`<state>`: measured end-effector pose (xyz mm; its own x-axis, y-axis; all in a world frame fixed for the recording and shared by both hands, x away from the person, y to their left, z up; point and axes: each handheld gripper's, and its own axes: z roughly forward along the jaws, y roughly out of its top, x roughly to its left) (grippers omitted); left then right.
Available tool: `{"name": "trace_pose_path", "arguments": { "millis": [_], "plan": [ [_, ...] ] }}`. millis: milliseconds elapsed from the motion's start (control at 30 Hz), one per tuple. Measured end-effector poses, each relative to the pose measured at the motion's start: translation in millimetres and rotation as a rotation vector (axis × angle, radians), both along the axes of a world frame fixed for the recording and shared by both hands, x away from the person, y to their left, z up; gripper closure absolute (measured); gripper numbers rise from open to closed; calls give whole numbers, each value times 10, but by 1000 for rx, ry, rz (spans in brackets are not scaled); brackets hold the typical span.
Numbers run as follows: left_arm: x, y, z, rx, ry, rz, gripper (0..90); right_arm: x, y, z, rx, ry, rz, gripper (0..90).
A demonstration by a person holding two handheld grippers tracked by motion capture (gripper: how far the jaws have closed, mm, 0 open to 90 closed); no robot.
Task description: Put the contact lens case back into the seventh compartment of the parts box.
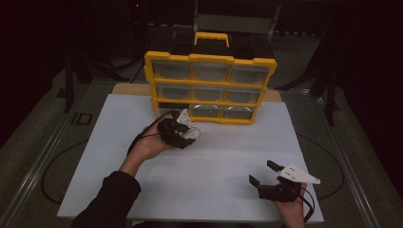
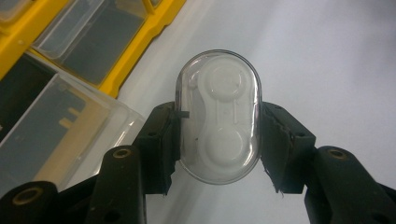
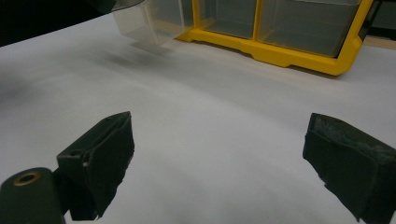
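My left gripper (image 2: 219, 140) is shut on a clear oval plastic case (image 2: 218, 116) with two round white wells inside, its pads pressing the case's long sides. In the high view this gripper (image 1: 187, 135) hovers over the white board just in front of the yellow drawer organizer (image 1: 209, 88), near its bottom-left corner. A clear drawer (image 2: 60, 126) stands pulled out from the organizer beside the held case. My right gripper (image 1: 265, 172) rests at the near right of the board, open, with nothing between its jaws (image 3: 219, 135).
The organizer (image 3: 280, 51) has three rows of clear drawers and a yellow handle (image 1: 211, 38) on top. The pulled-out drawer (image 3: 149, 18) juts over the white board (image 1: 214, 166). Dark floor surrounds the board on all sides.
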<state>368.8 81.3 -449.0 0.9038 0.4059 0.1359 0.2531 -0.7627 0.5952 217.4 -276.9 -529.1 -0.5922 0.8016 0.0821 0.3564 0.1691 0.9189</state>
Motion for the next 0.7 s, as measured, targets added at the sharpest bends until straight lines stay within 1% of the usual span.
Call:
{"name": "trace_pose_path", "arguments": {
  "millis": [400,700],
  "plan": [
    [24,39,91,-8,-15,4,499,1,1,-1,-3,1,-1,84],
    [47,90,151,-6,-28,11,499,0,0,0,-1,-1,0,84]
  ]
}}
